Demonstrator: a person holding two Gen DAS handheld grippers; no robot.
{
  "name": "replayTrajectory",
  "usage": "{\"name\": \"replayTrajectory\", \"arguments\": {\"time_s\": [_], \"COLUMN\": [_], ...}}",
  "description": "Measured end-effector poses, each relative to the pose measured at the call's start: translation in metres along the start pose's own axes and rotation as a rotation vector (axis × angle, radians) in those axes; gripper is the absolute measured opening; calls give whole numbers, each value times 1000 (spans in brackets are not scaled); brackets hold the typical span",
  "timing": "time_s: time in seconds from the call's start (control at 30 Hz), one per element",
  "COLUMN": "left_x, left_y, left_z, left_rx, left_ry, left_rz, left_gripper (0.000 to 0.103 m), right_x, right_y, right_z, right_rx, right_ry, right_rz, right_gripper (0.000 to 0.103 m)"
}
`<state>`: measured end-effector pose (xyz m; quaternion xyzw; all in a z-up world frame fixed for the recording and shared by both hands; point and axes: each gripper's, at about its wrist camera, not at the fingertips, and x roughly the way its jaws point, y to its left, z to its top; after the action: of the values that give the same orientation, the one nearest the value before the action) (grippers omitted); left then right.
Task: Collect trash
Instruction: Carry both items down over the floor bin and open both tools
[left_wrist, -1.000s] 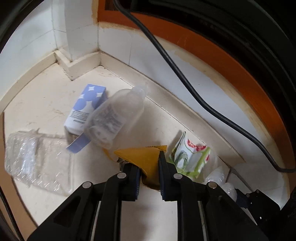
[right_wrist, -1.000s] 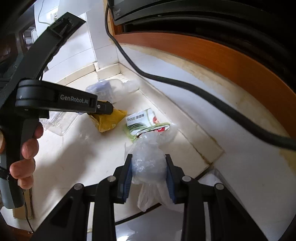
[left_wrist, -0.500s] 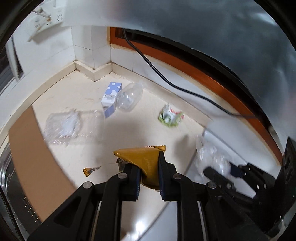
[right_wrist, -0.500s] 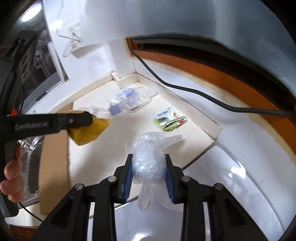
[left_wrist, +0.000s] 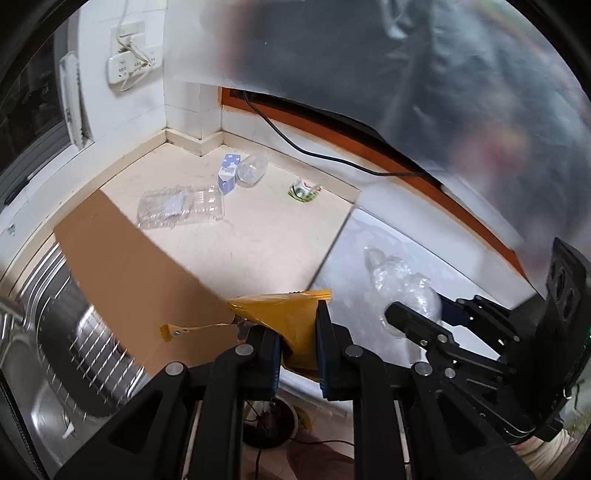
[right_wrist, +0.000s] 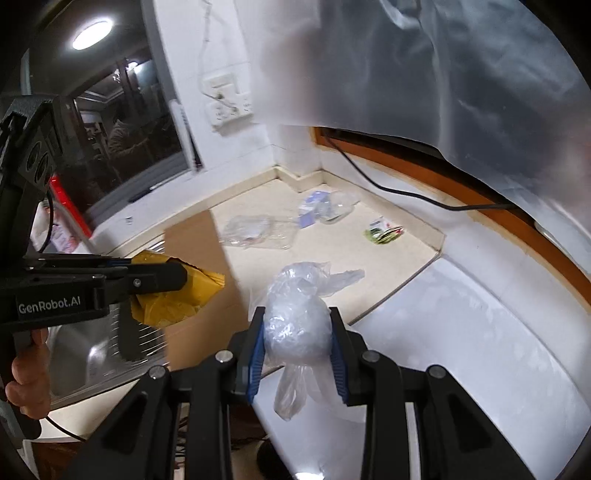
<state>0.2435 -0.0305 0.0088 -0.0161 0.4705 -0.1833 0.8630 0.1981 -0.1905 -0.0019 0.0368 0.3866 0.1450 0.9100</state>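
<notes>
My left gripper (left_wrist: 297, 345) is shut on a crumpled yellow wrapper (left_wrist: 291, 321), held high above the counter; the same wrapper (right_wrist: 177, 291) shows in the right wrist view at the left. My right gripper (right_wrist: 297, 341) is shut on a balled clear plastic bag (right_wrist: 297, 317), also seen at the lower right as the bag (left_wrist: 402, 280) in the left wrist view. Far back on the cream counter lie a blue and white carton (left_wrist: 228, 173), a clear bottle (left_wrist: 252, 170), a clear plastic tray (left_wrist: 181, 206) and a green and white packet (left_wrist: 304, 189).
A brown cardboard sheet (left_wrist: 129, 258) lies partly over a steel sink (left_wrist: 66, 343) at the left. A black cable (left_wrist: 314, 151) runs along the orange-trimmed back wall. A white appliance top (right_wrist: 461, 332) sits at the right. A translucent plastic sheet (right_wrist: 443, 74) hangs overhead. A wall socket (left_wrist: 133, 66) is at the upper left.
Both grippers have pulled back and risen away from the corner with their loads. The litter on the counter now looks small and far; the sink and cardboard came into view.
</notes>
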Motion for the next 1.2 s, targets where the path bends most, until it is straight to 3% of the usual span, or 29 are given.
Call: {"name": "replayTrajectory", "arguments": {"time_s": [0.27,0.6,0.87,1.2], "left_x": [-70,-59,24,190], "left_y": [13,42,52,77], "left_z": [-93,-199,-263,-350], "left_rx": [14,7,6,-47], "left_ry": [-13,21,123,258], "left_rz": [-21,20,63,95], "left_gripper": [14,14,14,14], "right_x": [-40,-26,23,143], "right_y": [63,104,98,47], "right_z": [-61,-152,-216,-325], "right_rx": [10,72,135,201], "right_ry": [15,153,290,404], "right_rz": [6,39,27,12], "right_gripper": [31,31,31,32]}}
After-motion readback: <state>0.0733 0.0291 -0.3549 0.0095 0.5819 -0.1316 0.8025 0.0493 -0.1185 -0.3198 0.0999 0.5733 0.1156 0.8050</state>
